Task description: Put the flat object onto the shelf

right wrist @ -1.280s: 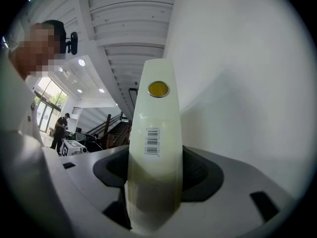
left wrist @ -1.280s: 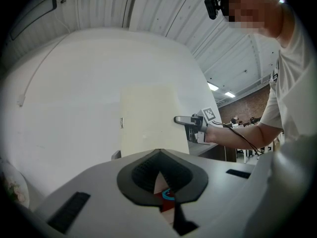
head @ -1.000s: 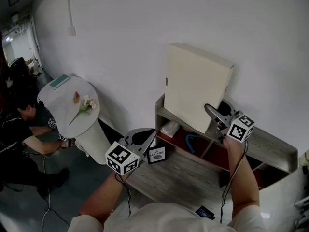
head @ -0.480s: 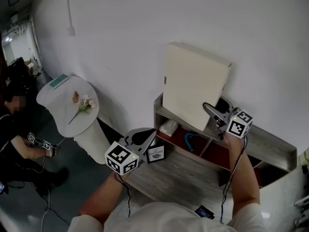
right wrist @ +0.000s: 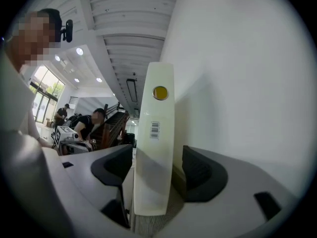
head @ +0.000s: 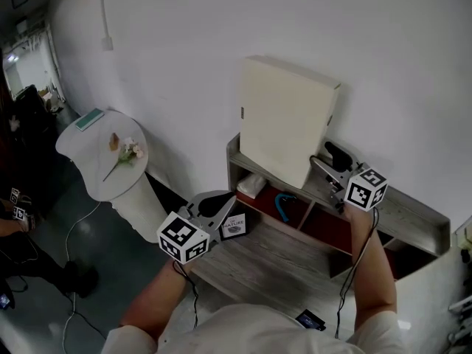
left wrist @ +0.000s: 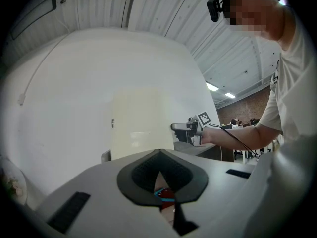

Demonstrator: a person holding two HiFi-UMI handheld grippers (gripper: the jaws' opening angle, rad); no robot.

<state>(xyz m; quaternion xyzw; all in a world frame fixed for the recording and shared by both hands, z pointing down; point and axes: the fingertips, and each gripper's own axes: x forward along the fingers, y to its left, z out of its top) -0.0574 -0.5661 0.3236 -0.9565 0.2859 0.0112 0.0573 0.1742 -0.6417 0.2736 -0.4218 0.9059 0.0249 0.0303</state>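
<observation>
1. Nearest, the left gripper (head: 220, 203) is held shut and empty, well apart from the shelf (head: 413, 223), so no support could be given by it if anything tipped.
2. Further out, the right gripper (head: 322, 158) has just been opening. Its jaws are spread wide, and the near edge of the box (head: 284, 120) is seen between them, not pressed by the pads (right wrist: 200, 175).
3. The box is stood on edge on the shelf top and appears to be leaned against the wall (head: 184, 50). If a pad is dragged along it as the gripper is drawn back, it could be pulled off its lean and toppled towards the near side.
4. Its bottom edge could also be slid outward on the shelf top, as the lean is judged steep.
</observation>
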